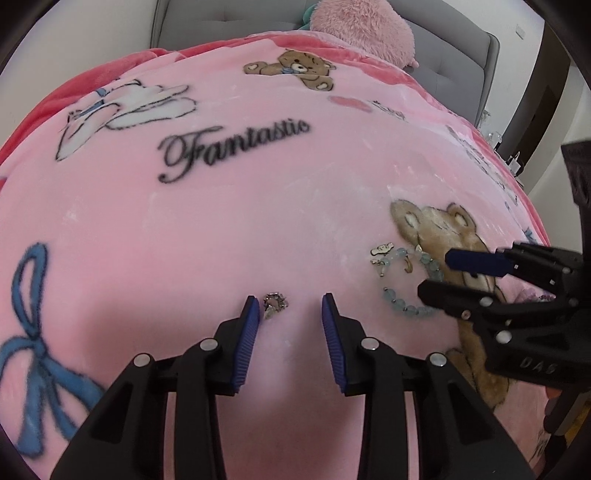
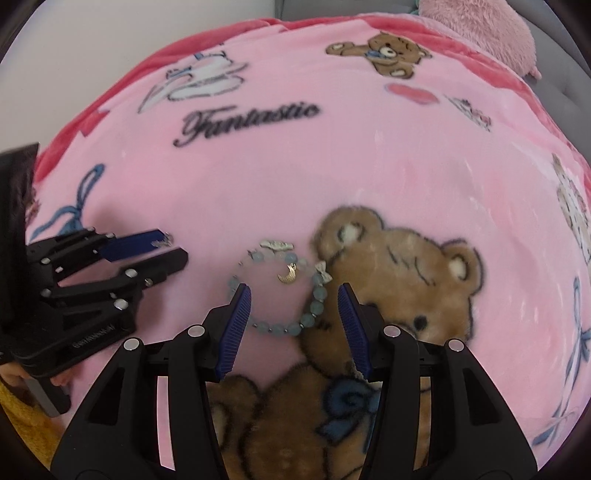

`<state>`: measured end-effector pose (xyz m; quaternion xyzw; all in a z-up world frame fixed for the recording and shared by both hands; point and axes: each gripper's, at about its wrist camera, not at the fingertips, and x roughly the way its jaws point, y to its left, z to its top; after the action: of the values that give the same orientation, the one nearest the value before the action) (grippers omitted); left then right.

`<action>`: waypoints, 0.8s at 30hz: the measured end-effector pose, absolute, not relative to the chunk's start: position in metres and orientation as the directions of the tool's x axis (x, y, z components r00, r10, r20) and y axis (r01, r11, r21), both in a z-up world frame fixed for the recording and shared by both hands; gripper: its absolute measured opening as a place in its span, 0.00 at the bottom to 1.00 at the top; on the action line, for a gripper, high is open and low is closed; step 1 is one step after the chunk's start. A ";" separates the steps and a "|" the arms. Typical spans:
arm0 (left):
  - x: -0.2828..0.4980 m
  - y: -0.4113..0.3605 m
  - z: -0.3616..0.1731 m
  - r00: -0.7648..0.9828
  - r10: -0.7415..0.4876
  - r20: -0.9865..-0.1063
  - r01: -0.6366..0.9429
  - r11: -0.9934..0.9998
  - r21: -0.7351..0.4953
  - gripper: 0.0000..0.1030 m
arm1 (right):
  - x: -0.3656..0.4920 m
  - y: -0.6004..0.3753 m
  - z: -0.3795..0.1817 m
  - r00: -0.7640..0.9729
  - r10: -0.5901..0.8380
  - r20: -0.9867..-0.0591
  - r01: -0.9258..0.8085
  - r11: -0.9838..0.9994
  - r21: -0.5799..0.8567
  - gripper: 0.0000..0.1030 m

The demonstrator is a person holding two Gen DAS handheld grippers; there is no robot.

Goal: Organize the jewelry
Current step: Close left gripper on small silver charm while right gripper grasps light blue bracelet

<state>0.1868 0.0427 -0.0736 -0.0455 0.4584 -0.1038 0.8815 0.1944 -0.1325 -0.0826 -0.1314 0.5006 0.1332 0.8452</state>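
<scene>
A small silver ring-like charm [image 1: 274, 302] lies on the pink blanket between the tips of my open left gripper [image 1: 290, 301], close to the left finger. It also shows in the right wrist view [image 2: 162, 242] at the left gripper's tips [image 2: 173, 247]. A pale blue bead bracelet [image 2: 280, 291] with silver and gold charms lies on the blanket beside the printed bear. My right gripper [image 2: 295, 291] is open, its fingers either side of the bracelet's near part. In the left wrist view the bracelet [image 1: 406, 280] lies under the right gripper [image 1: 436, 271].
The pink fleece blanket [image 1: 221, 229] with bears, bows and the word "Fantastic" covers a bed. A pink plush toy [image 1: 362, 26] lies at the far edge by a grey headboard [image 1: 221, 18]. The bed's right edge drops off beyond the right gripper.
</scene>
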 end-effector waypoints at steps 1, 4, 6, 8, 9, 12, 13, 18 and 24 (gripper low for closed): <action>0.188 0.043 -0.074 0.558 -0.224 -0.799 0.137 0.974 -0.178 0.33 | 0.196 -0.134 -0.085 0.459 0.091 -0.884 -0.350 0.933 -0.085 0.44; 0.189 0.044 -0.075 0.560 -0.213 -0.800 0.130 0.977 -0.169 0.28 | 0.198 -0.136 -0.091 0.451 0.091 -0.888 -0.327 0.942 -0.070 0.35; 0.189 0.044 -0.075 0.564 -0.209 -0.799 0.127 0.978 -0.166 0.21 | 0.201 -0.138 -0.094 0.450 0.093 -0.888 -0.304 0.951 -0.054 0.29; 0.189 0.045 -0.075 0.568 -0.203 -0.798 0.118 0.979 -0.165 0.18 | 0.202 -0.138 -0.095 0.458 0.072 -0.886 -0.284 0.956 -0.069 0.16; 0.188 0.045 -0.075 0.569 -0.205 -0.796 0.113 0.979 -0.171 0.17 | 0.202 -0.138 -0.095 0.466 0.068 -0.882 -0.286 0.955 -0.078 0.13; 0.187 0.045 -0.073 0.577 -0.200 -0.792 0.108 0.980 -0.168 0.13 | 0.203 -0.138 -0.094 0.471 0.066 -0.880 -0.285 0.955 -0.080 0.09; 0.186 0.045 -0.073 0.581 -0.200 -0.789 0.109 0.980 -0.168 0.13 | 0.202 -0.138 -0.093 0.472 0.067 -0.879 -0.281 0.957 -0.078 0.09; 0.183 0.043 -0.068 0.592 -0.202 -0.780 0.117 0.979 -0.164 0.12 | 0.198 -0.140 -0.086 0.479 0.098 -0.872 -0.282 0.958 -0.047 0.08; 0.172 0.039 -0.055 0.623 -0.217 -0.751 0.117 0.976 -0.184 0.12 | 0.187 -0.145 -0.067 0.502 0.146 -0.853 -0.294 0.956 -0.010 0.08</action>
<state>0.1720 0.0387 -0.0545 -0.0585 0.4240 -0.0929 0.8990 0.1868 -0.1449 -0.0670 -0.0770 0.4825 0.1273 0.8632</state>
